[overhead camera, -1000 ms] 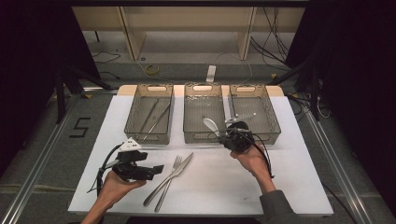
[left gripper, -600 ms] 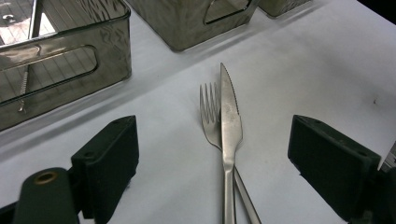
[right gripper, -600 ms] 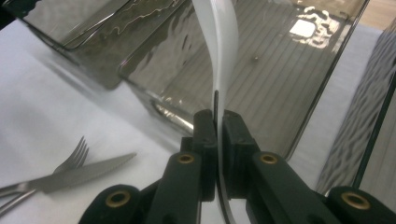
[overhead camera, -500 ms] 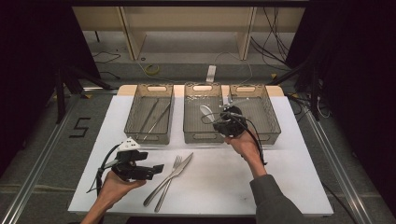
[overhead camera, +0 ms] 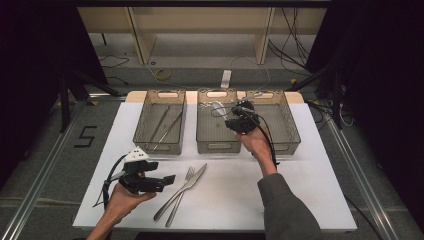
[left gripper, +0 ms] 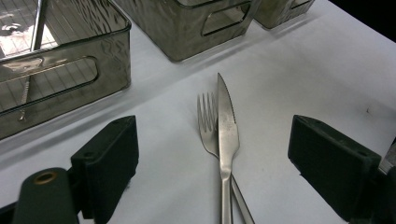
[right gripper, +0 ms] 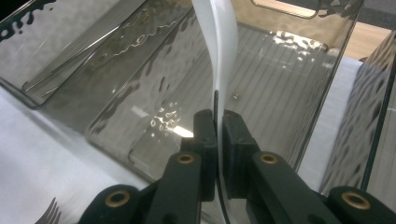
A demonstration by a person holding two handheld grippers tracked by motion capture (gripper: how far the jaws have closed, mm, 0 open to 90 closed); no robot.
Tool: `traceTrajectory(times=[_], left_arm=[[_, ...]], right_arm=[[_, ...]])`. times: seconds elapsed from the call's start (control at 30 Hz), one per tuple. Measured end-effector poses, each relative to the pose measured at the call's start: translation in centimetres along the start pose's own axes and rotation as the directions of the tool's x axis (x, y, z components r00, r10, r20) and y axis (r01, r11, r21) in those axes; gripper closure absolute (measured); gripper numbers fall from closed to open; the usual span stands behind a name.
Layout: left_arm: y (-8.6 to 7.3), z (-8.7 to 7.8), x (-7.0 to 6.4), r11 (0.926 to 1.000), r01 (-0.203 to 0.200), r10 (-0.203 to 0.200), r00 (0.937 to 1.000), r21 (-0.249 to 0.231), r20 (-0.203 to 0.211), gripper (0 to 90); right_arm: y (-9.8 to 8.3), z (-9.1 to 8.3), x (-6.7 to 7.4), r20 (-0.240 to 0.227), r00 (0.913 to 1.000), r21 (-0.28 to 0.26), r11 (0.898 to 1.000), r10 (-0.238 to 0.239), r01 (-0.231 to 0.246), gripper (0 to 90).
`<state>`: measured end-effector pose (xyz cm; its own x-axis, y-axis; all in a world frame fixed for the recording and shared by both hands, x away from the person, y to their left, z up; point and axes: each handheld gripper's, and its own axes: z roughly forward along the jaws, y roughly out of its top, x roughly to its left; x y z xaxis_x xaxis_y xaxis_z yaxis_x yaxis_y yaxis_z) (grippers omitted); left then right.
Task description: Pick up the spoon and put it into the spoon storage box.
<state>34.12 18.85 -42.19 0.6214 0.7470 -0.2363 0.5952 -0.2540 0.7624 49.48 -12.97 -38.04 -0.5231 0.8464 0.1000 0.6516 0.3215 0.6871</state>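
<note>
My right gripper (overhead camera: 234,119) hovers over the middle bin (overhead camera: 218,146), shut on the handle of a pale spoon (overhead camera: 218,106). In the right gripper view the jaws (right gripper: 216,123) pinch the spoon's thin handle (right gripper: 219,42), which rises over the bin's ribbed floor. A steel fork (overhead camera: 186,176) and knife (overhead camera: 196,175) lie crossed on the white table, near the front. My left gripper (overhead camera: 167,178) rests low just left of them, open. In the left gripper view its wide-apart jaws (left gripper: 219,158) frame the knife (left gripper: 227,126) and the fork (left gripper: 205,116), touching neither.
Three smoked plastic bins stand in a row at the back of the white table (overhead camera: 310,190). The left bin (overhead camera: 158,148) holds long thin utensils. The right bin (overhead camera: 292,145) sits beside my right hand. Dark floor and cables surround the table.
My right hand has carried the spoon away from the person, from the bins' front edge to above the middle bin. The left gripper, fork and knife have stayed put.
</note>
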Motion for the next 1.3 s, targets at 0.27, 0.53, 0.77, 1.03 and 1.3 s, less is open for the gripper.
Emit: traceTrajectory(times=[0.27, 0.53, 0.77, 1.03, 1.3], left_arm=[[0.0, 0.0, 0.0, 1.0000, -0.003, 0.003, 1.0000, 0.002, 0.001, 15.7], [0.0, 0.0, 0.0, 1.0000, 0.000, 0.000, 0.9999, 0.004, 0.014, 15.7], [0.0, 0.0, -0.1, 1.0000, -0.001, 0.001, 1.0000, 0.003, 0.008, 15.7], [0.0, 0.1, -0.1, 0.9999, -0.008, 0.008, 0.9999, 0.008, 0.009, 15.8], [0.0, 0.0, -0.1, 0.9999, -0.006, 0.006, 0.9999, 0.010, 0.014, 15.7]], right_arm=[[0.3, 1.8, -0.1, 0.009, 0.9994, 0.036, 0.999, 0.032, -0.033, 86.0], [0.3, 3.0, 0.2, 0.010, 0.9992, 0.055, 0.998, 0.039, -0.040, 85.9], [0.1, 3.8, 0.3, 0.006, 0.9987, 0.070, 0.996, 0.050, -0.050, 85.7], [0.0, 4.4, 0.5, 0.001, 0.9985, 0.089, 0.994, 0.055, -0.055, 84.6], [0.4, 3.7, 0.6, -0.043, 0.9985, 0.067, 0.997, 0.034, -0.031, 71.2]])
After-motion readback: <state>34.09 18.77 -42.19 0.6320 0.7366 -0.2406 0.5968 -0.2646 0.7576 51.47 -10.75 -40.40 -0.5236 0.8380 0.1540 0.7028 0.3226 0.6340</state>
